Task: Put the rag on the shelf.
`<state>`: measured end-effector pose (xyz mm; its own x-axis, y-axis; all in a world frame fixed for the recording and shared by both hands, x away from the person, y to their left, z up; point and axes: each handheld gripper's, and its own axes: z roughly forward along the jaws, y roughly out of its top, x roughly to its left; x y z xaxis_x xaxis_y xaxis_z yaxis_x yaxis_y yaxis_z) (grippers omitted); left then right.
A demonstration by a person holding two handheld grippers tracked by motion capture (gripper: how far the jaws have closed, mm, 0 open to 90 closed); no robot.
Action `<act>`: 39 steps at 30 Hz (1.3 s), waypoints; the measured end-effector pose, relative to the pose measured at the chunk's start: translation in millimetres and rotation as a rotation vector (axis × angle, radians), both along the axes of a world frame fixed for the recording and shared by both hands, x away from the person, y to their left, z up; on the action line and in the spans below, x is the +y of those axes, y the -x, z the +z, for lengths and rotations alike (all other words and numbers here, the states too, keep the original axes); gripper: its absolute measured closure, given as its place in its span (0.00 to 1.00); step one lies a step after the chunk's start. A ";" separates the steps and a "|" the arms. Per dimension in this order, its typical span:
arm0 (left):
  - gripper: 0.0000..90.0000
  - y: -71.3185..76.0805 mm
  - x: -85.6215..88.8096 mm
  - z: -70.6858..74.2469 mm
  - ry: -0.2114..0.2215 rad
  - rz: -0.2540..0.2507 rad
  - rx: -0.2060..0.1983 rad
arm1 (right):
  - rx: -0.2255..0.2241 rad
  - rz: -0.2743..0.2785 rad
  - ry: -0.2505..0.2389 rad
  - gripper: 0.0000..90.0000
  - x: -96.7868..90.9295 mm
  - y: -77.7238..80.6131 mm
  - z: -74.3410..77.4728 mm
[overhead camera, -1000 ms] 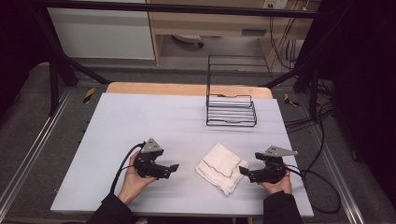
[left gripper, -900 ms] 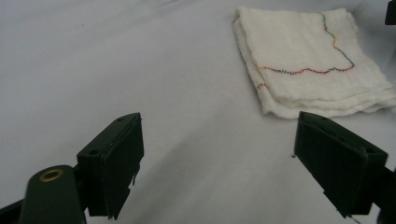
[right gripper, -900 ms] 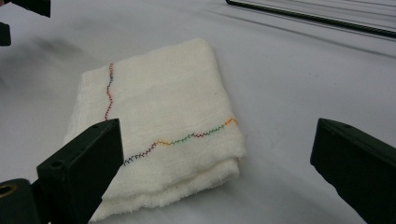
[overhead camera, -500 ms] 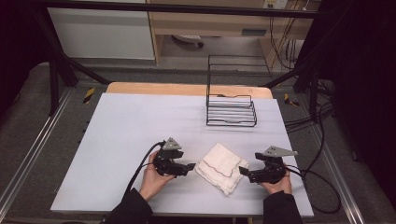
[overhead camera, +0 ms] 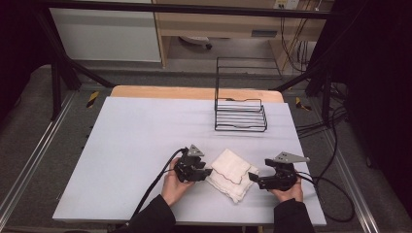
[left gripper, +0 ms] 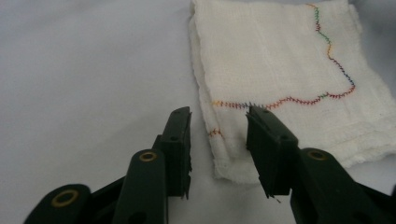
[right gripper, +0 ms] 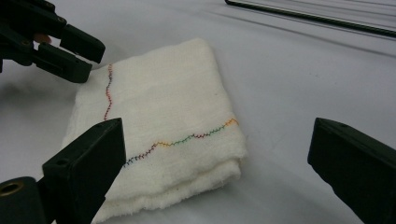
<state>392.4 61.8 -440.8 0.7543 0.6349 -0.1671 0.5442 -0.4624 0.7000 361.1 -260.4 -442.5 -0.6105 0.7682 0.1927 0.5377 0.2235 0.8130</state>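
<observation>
Folded white cloth (overhead camera: pixel 229 174) lies flat near the bench's (overhead camera: pixel 136 141) six o'clock edge. Left tongs (overhead camera: pixel 206 172) sit at its nine o'clock corner, jaws parted astride the folded edge, likely lining up a pinch. Right tongs (overhead camera: pixel 252 177) wait at three o'clock, gaping wide, gripping nothing. Wire rack (overhead camera: pixel 240 112) stands toward one o'clock. No readable writing, just rainbow stitching.

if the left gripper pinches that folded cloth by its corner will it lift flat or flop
Probably flop: the folded cloth looks like soft, loosely stacked woven layers, so the free ones would likely droop or unfold. It seems light. The open left gripper straddles only its edge, so it may catch few layers.
</observation>
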 end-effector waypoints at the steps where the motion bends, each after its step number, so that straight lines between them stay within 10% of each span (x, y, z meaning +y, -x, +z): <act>1: 0.67 -0.4 -0.3 -0.6 -0.010 0.000 0.000 | 0.000 0.000 0.000 0.08 0.0 0.0 0.0; 17: 0.88 -1.5 -5.9 -4.4 -0.017 -0.005 0.040 | 0.034 -0.076 0.066 0.48 5.4 -5.1 -6.5; 39: 0.94 9.4 -3.4 0.0 -0.014 0.007 0.023 | 0.122 -0.078 0.064 0.92 14.4 -13.3 -5.7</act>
